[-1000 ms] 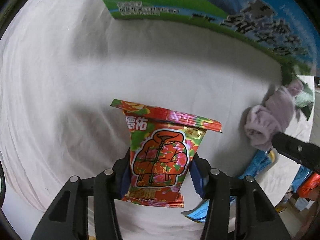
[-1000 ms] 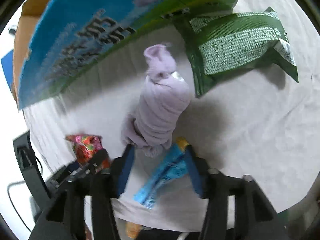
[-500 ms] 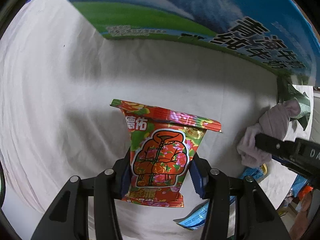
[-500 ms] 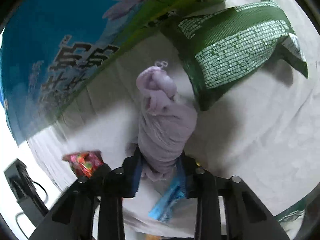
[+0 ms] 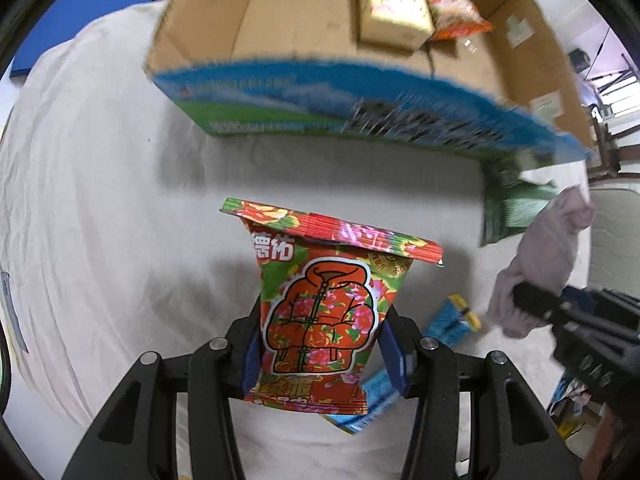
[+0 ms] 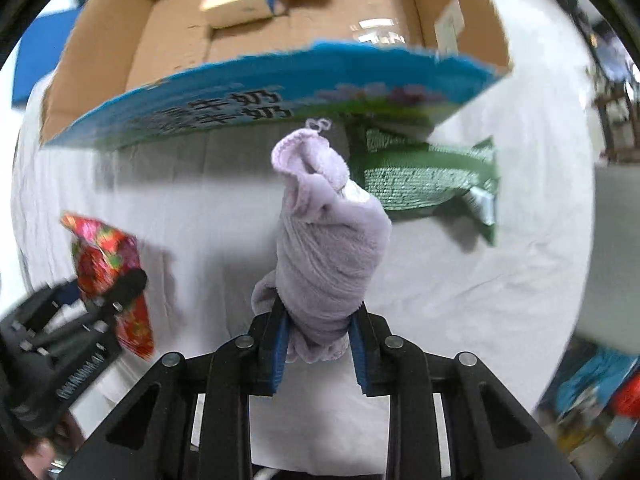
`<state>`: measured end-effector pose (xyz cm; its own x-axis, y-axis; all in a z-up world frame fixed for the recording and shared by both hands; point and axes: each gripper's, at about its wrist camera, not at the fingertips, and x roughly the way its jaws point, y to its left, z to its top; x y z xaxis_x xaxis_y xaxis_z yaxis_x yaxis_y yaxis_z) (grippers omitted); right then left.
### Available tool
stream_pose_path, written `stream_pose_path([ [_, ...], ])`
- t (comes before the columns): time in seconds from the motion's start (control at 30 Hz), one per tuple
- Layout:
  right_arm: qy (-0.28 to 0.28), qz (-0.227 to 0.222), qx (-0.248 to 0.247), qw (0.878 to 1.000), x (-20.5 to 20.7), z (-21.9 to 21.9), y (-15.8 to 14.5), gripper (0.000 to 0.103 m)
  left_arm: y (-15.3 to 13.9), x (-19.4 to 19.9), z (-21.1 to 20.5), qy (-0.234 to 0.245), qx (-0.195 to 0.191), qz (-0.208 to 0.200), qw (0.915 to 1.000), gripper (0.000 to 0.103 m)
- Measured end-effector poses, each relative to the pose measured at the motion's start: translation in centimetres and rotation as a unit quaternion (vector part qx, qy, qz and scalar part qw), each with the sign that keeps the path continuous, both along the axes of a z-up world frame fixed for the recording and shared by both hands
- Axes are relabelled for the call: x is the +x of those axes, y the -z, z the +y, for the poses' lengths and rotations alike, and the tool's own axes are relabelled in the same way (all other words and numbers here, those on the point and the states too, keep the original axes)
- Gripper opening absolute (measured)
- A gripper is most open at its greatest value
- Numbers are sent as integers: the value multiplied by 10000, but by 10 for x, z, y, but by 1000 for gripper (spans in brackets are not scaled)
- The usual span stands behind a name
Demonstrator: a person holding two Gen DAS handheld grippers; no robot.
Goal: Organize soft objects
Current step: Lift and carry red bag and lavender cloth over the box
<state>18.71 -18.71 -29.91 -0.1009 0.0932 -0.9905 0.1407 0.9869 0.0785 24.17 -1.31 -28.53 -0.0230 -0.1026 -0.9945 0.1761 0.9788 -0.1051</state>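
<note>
A red-and-green floral foil snack packet with an orange jacket drawing (image 5: 320,304), a plain pale lilac fleece cloth roll (image 6: 328,252), a dark green white-speckled crinkly bag (image 6: 428,178), and a brown cardboard box with blue-and-green printed outer wall (image 5: 360,96).

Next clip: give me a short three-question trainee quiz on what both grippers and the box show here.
1. True or false: the left gripper grips the floral snack packet.
2. The right gripper holds: A) green bag B) lilac rolled cloth C) blue wrapper.
3. Fill in: the yellow pack lies inside the cardboard ____.

Key: 1 true; 2 B; 3 box.
</note>
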Motion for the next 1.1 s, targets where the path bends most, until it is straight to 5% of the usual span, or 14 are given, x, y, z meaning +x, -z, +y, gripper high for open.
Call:
stream_pose_path([
  [0.2, -268, -211, -93, 9994, 2, -6, -39, 28, -61, 11, -1, 2, -148, -373, 9992, 47],
  [0.53, -238, -696, 323, 9968, 30, 4, -95, 28, -112, 44, -6, 46, -507, -759, 9958, 47],
  [0.73, -101, -839, 239, 9961, 88, -17, -111, 29, -106, 103, -12, 160, -441, -803, 9957, 47],
  [1.1, 308, -59, 21, 9995, 212, -60, -44, 29, -36, 226, -10, -137, -308, 11, 9994, 47],
])
